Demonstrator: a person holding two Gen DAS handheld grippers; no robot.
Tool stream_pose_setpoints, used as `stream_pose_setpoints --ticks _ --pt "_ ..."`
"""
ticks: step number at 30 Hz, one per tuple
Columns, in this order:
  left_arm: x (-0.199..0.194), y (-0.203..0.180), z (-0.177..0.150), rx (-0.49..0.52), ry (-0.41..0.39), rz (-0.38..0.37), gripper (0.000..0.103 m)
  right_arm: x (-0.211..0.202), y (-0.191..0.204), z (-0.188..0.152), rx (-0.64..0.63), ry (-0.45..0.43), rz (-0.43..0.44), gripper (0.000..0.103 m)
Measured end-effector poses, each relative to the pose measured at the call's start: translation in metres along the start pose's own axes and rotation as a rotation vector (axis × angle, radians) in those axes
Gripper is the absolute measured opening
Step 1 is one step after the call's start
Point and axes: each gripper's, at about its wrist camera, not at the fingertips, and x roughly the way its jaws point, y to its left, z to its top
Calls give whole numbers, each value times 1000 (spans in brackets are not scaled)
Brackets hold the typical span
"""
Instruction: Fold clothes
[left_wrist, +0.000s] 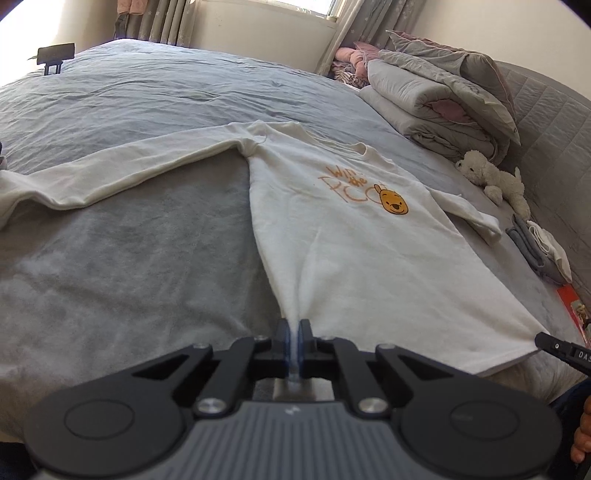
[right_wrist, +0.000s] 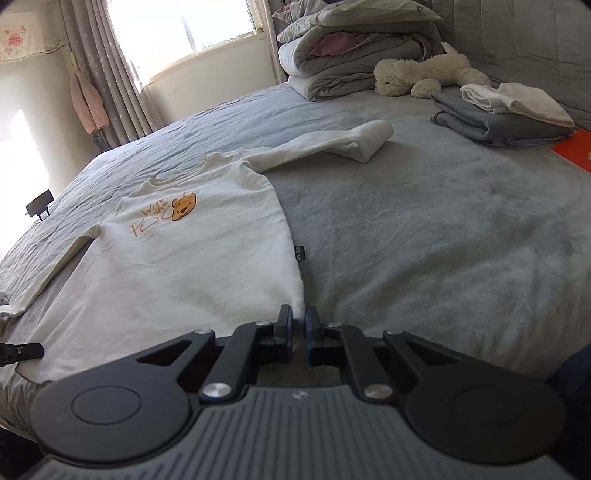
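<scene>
You are working over a bed (left_wrist: 129, 240) under a grey plush blanket, with curtains (right_wrist: 107, 74) and a bright window (right_wrist: 184, 26) beyond its far side. At the far left edge stands a small dark stand (left_wrist: 55, 55). The shirt (left_wrist: 351, 240), cream and long-sleeved, lies flat, front up, one sleeve stretched left and the other folded on the right. Your left gripper (left_wrist: 294, 326) is pressed together on the hem's left corner; your right gripper (right_wrist: 298, 319) pinches the right corner, though its jaws show a narrow gap. To the right sit rolled quilts (left_wrist: 443, 96), a plush toy (right_wrist: 424, 74), a folded stack (right_wrist: 502, 114) and something red (right_wrist: 572, 147), all apart from the shirt. The print shows a yellow bear face (right_wrist: 183, 209) and orange lettering, seemingly "Winnie the Pooh". A black side tag (right_wrist: 299, 254) is unreadable.
</scene>
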Motion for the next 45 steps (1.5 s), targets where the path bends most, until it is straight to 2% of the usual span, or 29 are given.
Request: stream_pose_setpoints --ticks 2,5,8,10,11,12,13,14,15,16,18,20,22,25,28,30,31,32,34,36,39,40,41,45 --pt "-16 1 1 -12 -28 -22 4 -9 5 6 -23 -6 5 7" --pt "-16 0 -3 -7 -17 -4 4 -21 14 15 -57 -12 13 7" --pt "3 2 -7 17 58 40 5 7 11 5 -88 119 -18 9" --pt "9 7 -6 12 91 49 8 13 6 4 -67 126 -5 10" --pt "7 9 -3 8 80 49 13 15 4 4 -55 125 2 16" --pt "4 11 0 4 68 48 18 11 1 11 -50 99 9 17" --pt "1 11 7 9 46 59 20 7 -1 19 -45 70 16 25" --pt "-2 10 14 15 24 71 23 3 -4 27 -41 40 23 47" --pt "-6 10 21 20 2 83 27 5 -10 42 -29 17 7 56" --pt "-6 7 31 28 -13 81 29 8 -17 59 -15 -6 -11 60" --pt "-4 1 53 28 -28 66 35 25 -40 93 39 -13 -12 60" --pt "4 -8 80 27 -51 51 38 56 -73 126 166 13 -8 60" --pt "21 -17 107 25 -73 48 45 90 -92 140 235 58 -26 60" --pt "60 -21 137 -4 -75 70 47 141 -119 161 331 125 -55 60" --pt "101 -19 147 -9 -70 114 57 174 -114 153 176 164 -128 59" --pt "125 -12 143 -8 -64 166 58 191 -106 147 75 231 -173 60" --pt "138 -9 141 -27 -16 190 58 196 -98 149 3 218 -186 60" --pt "146 -5 142 -48 29 180 58 199 -89 151 -70 188 -193 60" --pt "152 -2 143 -50 33 144 60 210 -84 158 -140 139 -235 60" --pt "155 0 146 -43 12 185 63 214 -80 161 -188 101 -300 59" --pt "159 5 152 -76 4 194 63 213 -65 159 -354 29 -390 46" --pt "160 6 153 -89 1 193 63 212 -60 158 -410 5 -419 33" --pt "162 6 153 -86 6 193 63 212 -55 158 -465 -19 -449 30" --pt "168 4 151 -64 30 185 63 210 -35 155 -687 -118 -566 30"
